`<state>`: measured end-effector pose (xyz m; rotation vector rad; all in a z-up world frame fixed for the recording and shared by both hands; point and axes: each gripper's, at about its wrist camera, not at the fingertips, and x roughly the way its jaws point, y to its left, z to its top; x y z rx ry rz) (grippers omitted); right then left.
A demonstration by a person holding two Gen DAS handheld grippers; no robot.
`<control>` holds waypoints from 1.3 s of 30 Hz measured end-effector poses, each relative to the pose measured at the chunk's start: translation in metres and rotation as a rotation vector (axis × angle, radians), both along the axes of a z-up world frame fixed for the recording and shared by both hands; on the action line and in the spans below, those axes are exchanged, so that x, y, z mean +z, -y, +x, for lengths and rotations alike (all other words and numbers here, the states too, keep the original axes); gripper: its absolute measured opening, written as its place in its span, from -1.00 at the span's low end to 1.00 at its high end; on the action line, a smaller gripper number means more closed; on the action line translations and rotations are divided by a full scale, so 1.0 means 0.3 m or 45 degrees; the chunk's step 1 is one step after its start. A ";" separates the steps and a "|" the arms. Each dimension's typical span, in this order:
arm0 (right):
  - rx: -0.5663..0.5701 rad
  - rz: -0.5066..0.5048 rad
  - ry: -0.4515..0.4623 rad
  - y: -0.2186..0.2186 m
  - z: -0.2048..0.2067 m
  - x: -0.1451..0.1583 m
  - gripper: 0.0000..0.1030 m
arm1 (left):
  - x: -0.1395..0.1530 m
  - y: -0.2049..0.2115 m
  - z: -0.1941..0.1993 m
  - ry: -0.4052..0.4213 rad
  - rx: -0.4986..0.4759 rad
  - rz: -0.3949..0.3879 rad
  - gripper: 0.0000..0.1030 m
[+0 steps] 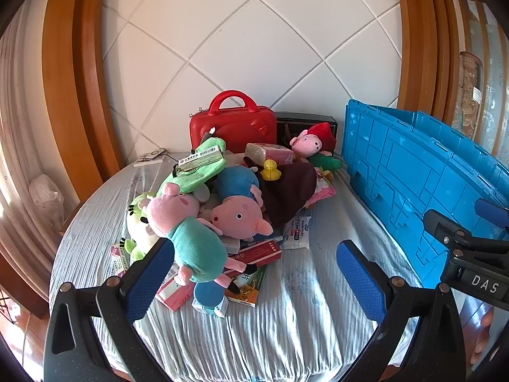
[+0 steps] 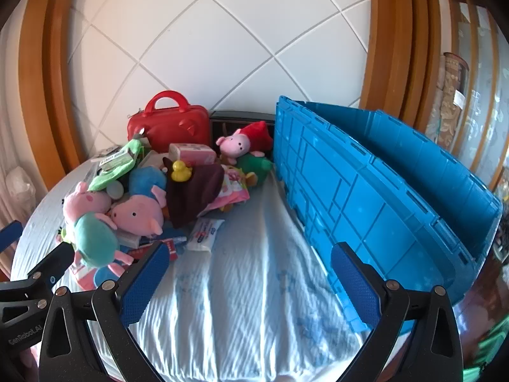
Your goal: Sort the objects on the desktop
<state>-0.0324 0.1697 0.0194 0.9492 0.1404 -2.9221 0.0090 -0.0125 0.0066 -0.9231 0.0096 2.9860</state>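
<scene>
My left gripper (image 1: pixel 254 278) and right gripper (image 2: pixel 251 281) hang with jaws spread wide and empty, both tipped down toward the cloth-covered tabletop (image 2: pixel 241 286).

Nearest the left jaws, touching or just past the left-hand pad, lies the teal-bodied pig (image 1: pixel 187 238). Its long axis runs from the head, up and away to the left, down to the feet that point back toward me and a little right. Under and beside it are flat boxes: a red box (image 1: pixel 259 251), a pink one (image 1: pixel 173 293) and a blue-capped tub (image 1: pixel 208 293). Ahead of the right jaws only bare cloth shows; a white wipes pack (image 2: pixel 203 230) lies farther on, between the two pads.

Deeper in the heap sit a second pig head (image 1: pixel 237 218), a blue plush (image 1: pixel 237 181), a maroon cloth (image 1: pixel 289 191), a yellow duck (image 1: pixel 270 170) and a green cloth carrying a long box (image 1: pixel 202 159). Behind them a small red-capped pig (image 1: pixel 310 141) leans by a dark box (image 1: pixel 305 124), with a red case (image 1: pixel 233 125) upright at the wall.

The blue crate (image 2: pixel 381 197) stands off the right-hand pad of both grippers. What shows of its inside looks empty, though its floor is hidden.

By my reading the sorting has barely begun: everything is heaped, nothing is gripped.
</scene>
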 end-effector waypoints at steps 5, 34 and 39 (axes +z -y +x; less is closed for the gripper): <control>0.001 0.005 0.000 0.004 0.007 0.001 1.00 | -0.003 0.001 0.003 0.002 0.001 0.007 1.00; 0.024 -0.001 0.011 0.013 -0.004 -0.008 1.00 | -0.019 0.020 0.006 -0.015 0.111 0.017 1.00; 0.021 0.003 0.011 0.015 -0.007 -0.011 1.00 | -0.022 0.021 0.005 -0.009 0.118 0.014 1.00</control>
